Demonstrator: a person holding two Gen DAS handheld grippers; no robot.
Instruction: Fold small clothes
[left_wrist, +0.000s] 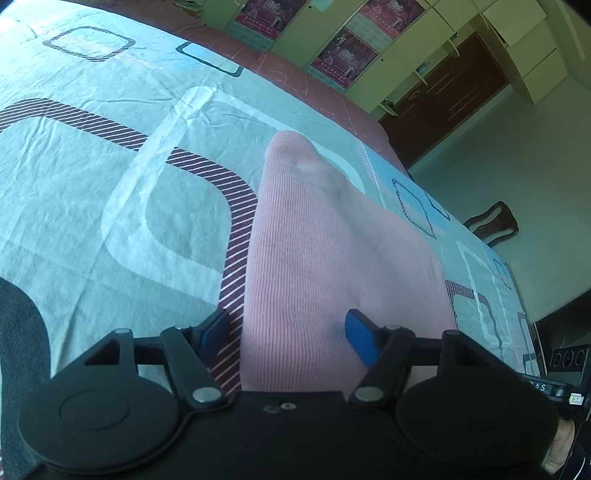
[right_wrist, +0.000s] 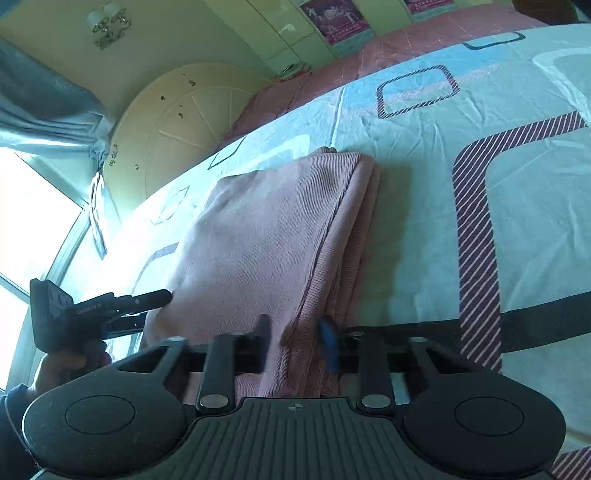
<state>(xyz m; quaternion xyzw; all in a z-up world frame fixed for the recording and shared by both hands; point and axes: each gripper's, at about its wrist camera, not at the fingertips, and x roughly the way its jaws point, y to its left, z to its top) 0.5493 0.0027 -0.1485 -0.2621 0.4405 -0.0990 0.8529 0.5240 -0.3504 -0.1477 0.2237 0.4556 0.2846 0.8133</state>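
Pink cloth: one pink ribbed knit garment (left_wrist: 332, 266), already folded into a thick stack of layers, lies on the pale patterned bedsheet (left_wrist: 92, 177) near the bed's edge.
Left gripper (left_wrist: 288, 334): jaws stand apart, one blue pad off the cloth over the sheet, the other over the cloth; nothing is pinched.
Left wrist view: the garment runs away from the gripper as a long strip, its far end rounded.
Right gripper (right_wrist: 297, 341): jaws drawn in around the stacked near edge of the garment (right_wrist: 266, 236); motion blur hides whether the pads truly bite, so I cannot tell.
Right wrist view: the left gripper's body (right_wrist: 92, 314) sits beside the garment's left corner.
Step in hand, as I judge: take both near corners for another fold.
Doing it well: catch every layer at the edge, lift both corners evenly, keep the ribbed edges aligned.
Count: one garment, one bedsheet, two grippers.
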